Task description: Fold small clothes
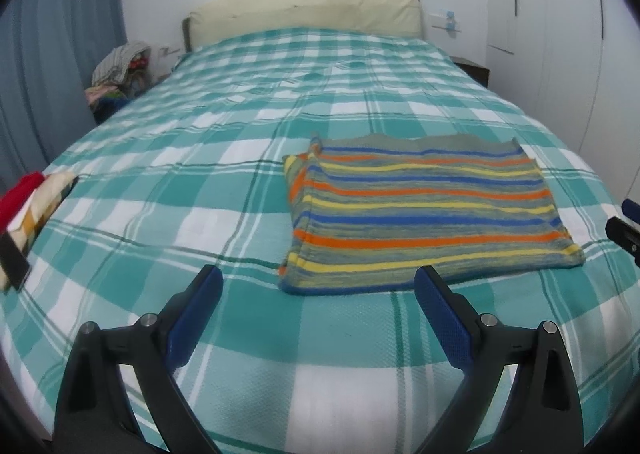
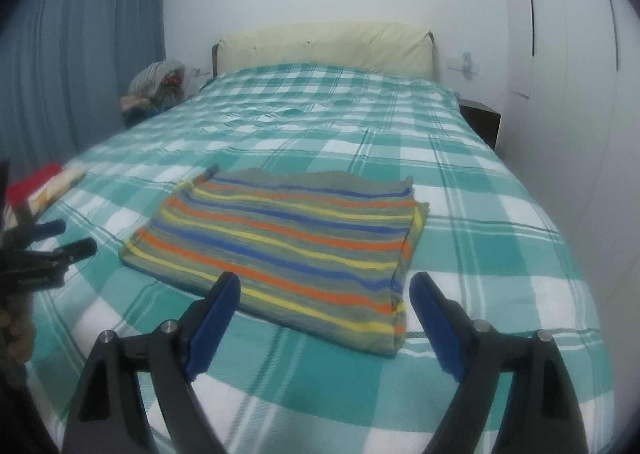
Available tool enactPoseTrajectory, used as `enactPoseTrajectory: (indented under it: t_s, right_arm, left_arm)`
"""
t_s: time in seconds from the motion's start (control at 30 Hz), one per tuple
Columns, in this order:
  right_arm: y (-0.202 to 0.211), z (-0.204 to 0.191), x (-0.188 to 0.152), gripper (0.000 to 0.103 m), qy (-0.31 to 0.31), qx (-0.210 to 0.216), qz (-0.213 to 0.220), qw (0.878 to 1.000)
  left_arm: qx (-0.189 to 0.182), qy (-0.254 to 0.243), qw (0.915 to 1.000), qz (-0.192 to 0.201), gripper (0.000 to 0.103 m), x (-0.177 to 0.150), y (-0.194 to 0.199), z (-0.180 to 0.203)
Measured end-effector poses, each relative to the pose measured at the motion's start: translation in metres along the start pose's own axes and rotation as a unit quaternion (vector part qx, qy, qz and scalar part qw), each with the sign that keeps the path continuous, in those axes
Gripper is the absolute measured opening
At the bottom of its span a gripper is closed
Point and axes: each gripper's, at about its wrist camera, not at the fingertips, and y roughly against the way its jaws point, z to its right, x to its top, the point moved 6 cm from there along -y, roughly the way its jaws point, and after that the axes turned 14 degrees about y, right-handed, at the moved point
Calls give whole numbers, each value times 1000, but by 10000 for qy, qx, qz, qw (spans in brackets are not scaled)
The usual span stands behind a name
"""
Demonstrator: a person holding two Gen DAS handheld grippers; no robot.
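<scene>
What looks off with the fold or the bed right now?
Little. The striped garment lies folded on the checked bedspread, but its layers are uneven: an under-layer sticks out along its right edge in the right wrist view. Both the left gripper and right gripper are open, holding nothing.

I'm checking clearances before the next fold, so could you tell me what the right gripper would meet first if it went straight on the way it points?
Most likely the near edge of the striped folded garment: the open right gripper points down at it.
</scene>
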Motion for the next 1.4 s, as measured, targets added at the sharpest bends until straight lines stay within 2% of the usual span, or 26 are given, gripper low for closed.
enactPoseTrajectory:
  t_s: [0.47,1.4]
  right_arm:
    - [3,-6,-2,86,192,-60,74,9998]
    - [5,-9,2,86,273,-33,78,9996]
  left_arm:
    - [301,-72,9993,221,97,2,4,-2]
    - [397,-125,9988,267,97,3,4,-2]
